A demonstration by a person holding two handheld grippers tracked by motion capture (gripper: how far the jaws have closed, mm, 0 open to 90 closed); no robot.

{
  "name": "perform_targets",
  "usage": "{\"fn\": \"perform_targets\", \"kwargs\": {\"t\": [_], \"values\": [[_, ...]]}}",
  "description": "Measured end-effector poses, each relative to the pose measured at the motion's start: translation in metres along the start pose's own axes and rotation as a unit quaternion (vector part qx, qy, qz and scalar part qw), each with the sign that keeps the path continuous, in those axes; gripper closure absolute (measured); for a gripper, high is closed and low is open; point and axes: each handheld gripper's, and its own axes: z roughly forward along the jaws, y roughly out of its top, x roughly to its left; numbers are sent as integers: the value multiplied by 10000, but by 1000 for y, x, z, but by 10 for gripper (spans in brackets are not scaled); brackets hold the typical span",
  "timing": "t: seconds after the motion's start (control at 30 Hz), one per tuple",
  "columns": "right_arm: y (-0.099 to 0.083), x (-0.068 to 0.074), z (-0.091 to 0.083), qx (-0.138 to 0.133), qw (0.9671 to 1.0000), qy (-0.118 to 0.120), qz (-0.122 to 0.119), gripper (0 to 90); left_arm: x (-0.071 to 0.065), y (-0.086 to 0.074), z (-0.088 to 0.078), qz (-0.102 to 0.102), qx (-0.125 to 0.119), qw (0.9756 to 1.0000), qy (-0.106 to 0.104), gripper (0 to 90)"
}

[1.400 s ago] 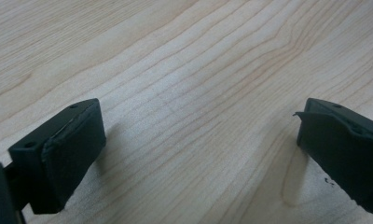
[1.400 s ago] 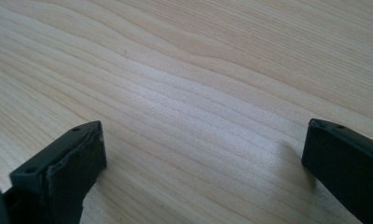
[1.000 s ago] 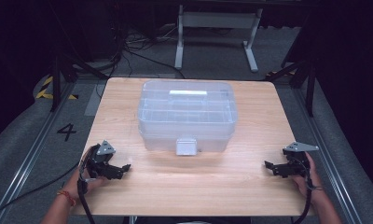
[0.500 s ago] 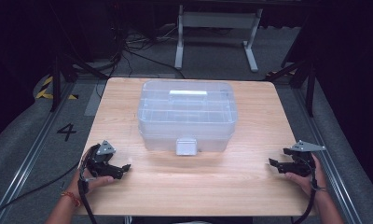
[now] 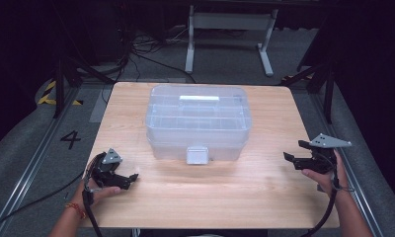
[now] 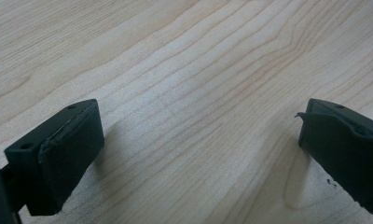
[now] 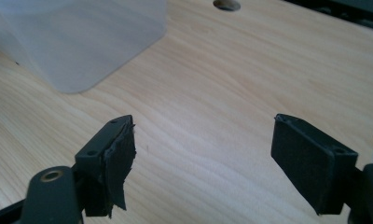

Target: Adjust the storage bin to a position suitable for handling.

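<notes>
Light wood surface (image 5: 235, 197), rounded corners, grain showing in both gripper views. Item one: clear plastic box (image 5: 198, 121), lidded, with inner dividers faintly visible and a pale latch (image 5: 196, 154) on its near face; it stands at the middle of the surface, toward the far edge. Item two: left claw (image 5: 129, 180), held in the person's left hand (image 5: 100, 185) at the near left corner, jaws spread with bare wood between them, low over the surface. Item three: right claw (image 5: 293, 150), held in the right hand (image 5: 324, 173) at the right edge, jaws spread and gripping nothing, pointing toward the box; a corner of the box lies ahead in the right gripper view, apart from the jaws. A round hole (image 7: 226, 4) in the wood shows beyond it.
</notes>
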Motion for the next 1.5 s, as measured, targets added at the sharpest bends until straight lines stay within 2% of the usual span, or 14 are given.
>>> {"fn": "perform_targets", "kwargs": {"t": [0.33, 1.07, 1.5], "values": [[32, 9, -3, -222, 9995, 85, -224, 239, 0, 0, 0, 0, 0, 10000, 1, 5], [82, 24, -3, -513, 9972, 198, -502, 247, 0, 0, 0, -3, -1, 10000, 1, 5], [113, 36, 0, -715, 9945, 291, -711, 254, 0, 0, 0, 0, -1, 10000, 1, 5]]}}
